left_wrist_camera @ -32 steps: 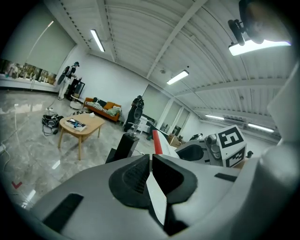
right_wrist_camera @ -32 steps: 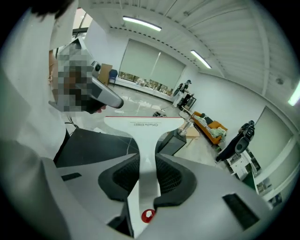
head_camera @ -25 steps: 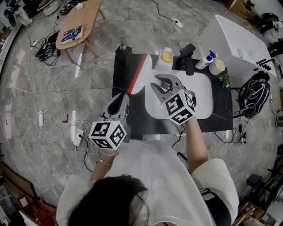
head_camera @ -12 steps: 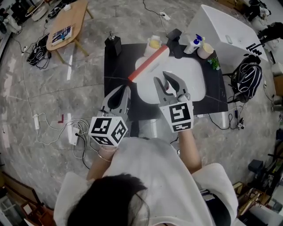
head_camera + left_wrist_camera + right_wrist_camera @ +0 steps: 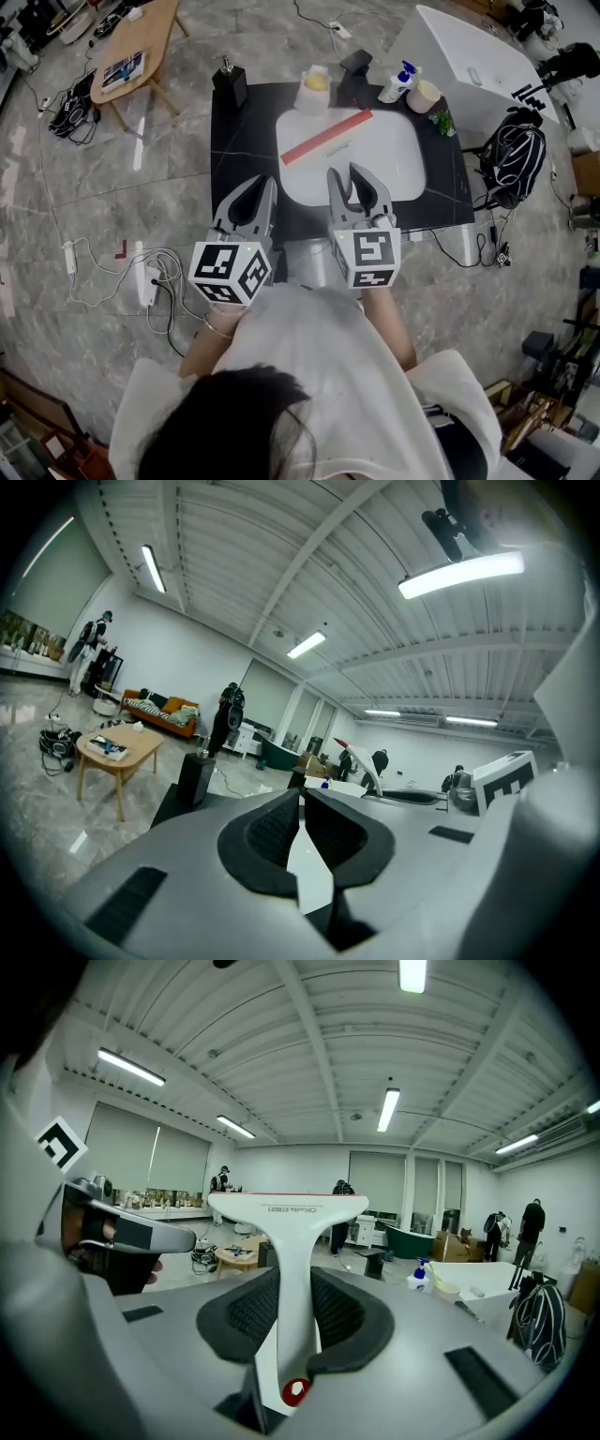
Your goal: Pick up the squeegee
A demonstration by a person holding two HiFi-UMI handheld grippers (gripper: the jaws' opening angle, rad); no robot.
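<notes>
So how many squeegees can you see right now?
1. The squeegee is clamped by its white handle in the right gripper, its red blade seen over the white basin. No other shows.

Grey marbled floor [image 5: 112, 178] strewn with cables [image 5: 94, 272]; a low wooden table [image 5: 141, 37] at eleven o'clock, a white cabinet [image 5: 469, 66] at one o'clock. White walls [image 5: 197, 658], ribbed ceiling [image 5: 319, 1044] with strip lights [image 5: 386, 1110], an orange sofa [image 5: 167, 709] far off

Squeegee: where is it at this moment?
The squeegee is clamped by its handle in the right gripper. In the head view its red-edged blade hangs over the white basin in the middle of the dark counter.
</notes>
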